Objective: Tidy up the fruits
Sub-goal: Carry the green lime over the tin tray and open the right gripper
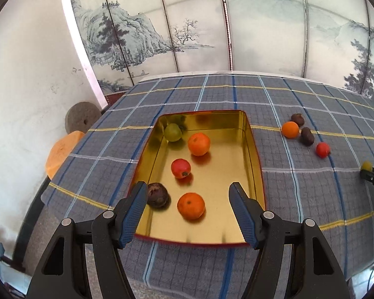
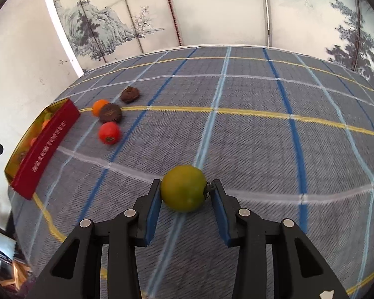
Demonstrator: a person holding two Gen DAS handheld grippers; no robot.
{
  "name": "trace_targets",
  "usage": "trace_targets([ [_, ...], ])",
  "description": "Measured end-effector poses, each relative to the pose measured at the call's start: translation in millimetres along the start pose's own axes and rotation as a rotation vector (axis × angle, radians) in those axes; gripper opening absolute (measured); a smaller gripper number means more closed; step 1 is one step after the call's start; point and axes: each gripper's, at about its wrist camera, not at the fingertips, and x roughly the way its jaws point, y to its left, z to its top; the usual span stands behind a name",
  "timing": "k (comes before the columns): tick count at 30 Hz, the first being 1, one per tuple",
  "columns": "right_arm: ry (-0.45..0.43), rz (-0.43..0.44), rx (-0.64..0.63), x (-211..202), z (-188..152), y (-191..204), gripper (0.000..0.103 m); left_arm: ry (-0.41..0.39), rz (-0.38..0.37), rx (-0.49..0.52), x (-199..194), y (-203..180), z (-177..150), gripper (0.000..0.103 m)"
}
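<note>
Roughly half done, judged from the layout. Five fruits are already seen inside the gold tin (image 1: pixel 256 149): a green one (image 1: pixel 173 132) at the far left corner, an orange (image 1: pixel 199 144), a red fruit (image 1: pixel 180 168), a dark brown one (image 1: pixel 157 195) and a second orange (image 1: pixel 191 205) near the front.

Four are left loose on the worktop (image 2: pixel 261 137), clustered to the right of the tin: a small orange (image 2: pixel 99 107), two dark brown fruits (image 2: pixel 110 112) (image 2: pixel 129 95) and a red one (image 2: pixel 109 132). A fifth, the green-yellow fruit (image 2: pixel 182 188), is gripped by the right tool (image 2: pixel 185 190): the blue pads are pressed against both its sides, jaws closed to the fruit's width, stem toward the right pad. It is held well apart from the tin; whether it is lifted off the cloth cannot be told.

The left tool (image 1: pixel 188 193) is held wide open with nothing in it, over the tin's near end; the front orange sits between its fingers in view.
</note>
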Motion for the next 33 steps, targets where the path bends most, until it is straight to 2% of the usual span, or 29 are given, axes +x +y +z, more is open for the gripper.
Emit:
trace_targets([
  [6,-0.013,0.083,-0.028,-14.2,-2.8,39.0,0.037,-0.004,0.005,0.002,-7.8,5.7,-9.9,0.068],
  [18,-0.044,0.294,-0.259,-34.6,29.6,179.6,0.037,0.013,0.021,-0.02,-8.1,27.1,-30.8,0.068],
  [27,0.005,0.371,-0.362,-7.4,43.7,249.5,0.037,0.046,0.009,-0.05,-2.4,47.5,-46.4,0.068],
  [33,0.061,0.365,-0.401,28.3,53.7,278.8,0.037,0.056,0.022,-0.054,-1.4,58.5,-54.4,0.068],
])
